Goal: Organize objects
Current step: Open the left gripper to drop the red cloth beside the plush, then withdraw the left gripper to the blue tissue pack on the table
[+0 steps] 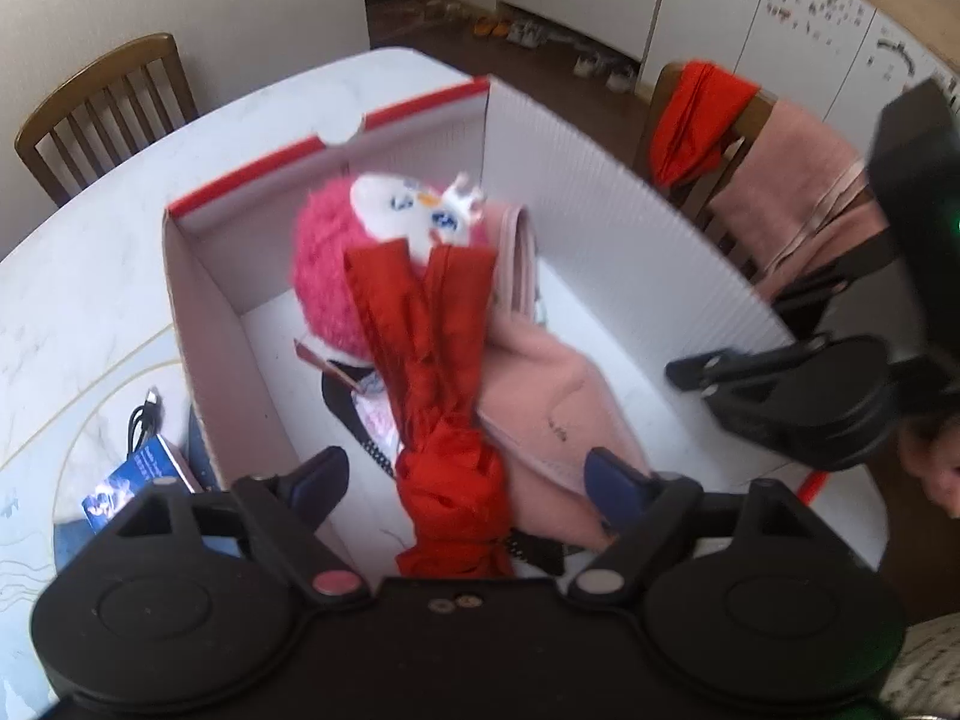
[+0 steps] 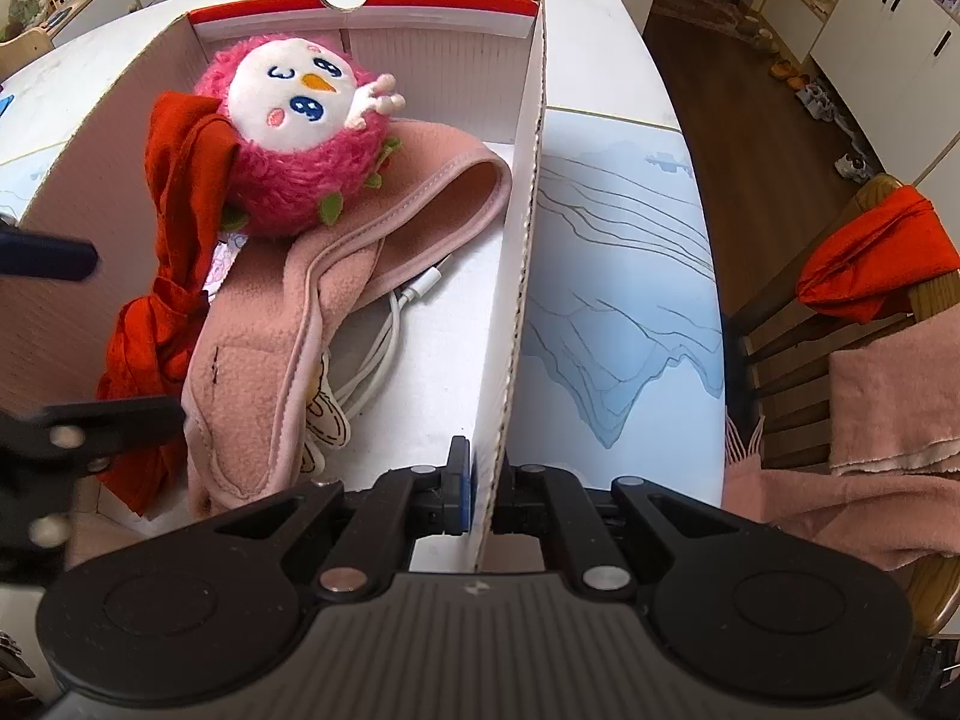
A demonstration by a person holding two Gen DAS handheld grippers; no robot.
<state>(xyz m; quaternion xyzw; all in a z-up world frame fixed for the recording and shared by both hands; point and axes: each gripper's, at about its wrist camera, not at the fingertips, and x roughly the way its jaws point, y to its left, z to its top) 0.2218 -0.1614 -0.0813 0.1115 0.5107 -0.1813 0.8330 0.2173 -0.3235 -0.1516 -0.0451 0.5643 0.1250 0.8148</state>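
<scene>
A white cardboard box [image 1: 600, 192] with a red rim stands on the table. In it lie a pink plush bird [image 1: 360, 252], a red cloth [image 1: 438, 360], a pink fleece garment [image 1: 552, 396] and a white cable [image 2: 384, 348]. My left gripper [image 1: 474, 474] is open above the box's near end, its fingers either side of the red cloth, not holding it. My right gripper [image 2: 486, 480] is shut on the box's side wall [image 2: 528, 252] near its front corner; it also shows in the left wrist view [image 1: 780, 378]. The bird [image 2: 300, 138] rests on the fleece [image 2: 288, 324] and red cloth [image 2: 174, 228].
A white marble table [image 1: 90, 276] with a blue mountain pattern [image 2: 624, 300]. A blue packet [image 1: 138, 480] and black cable [image 1: 144, 414] lie left of the box. A wooden chair [image 1: 102, 114] stands at far left. Another chair [image 2: 888, 324] holds red and pink cloths at the right.
</scene>
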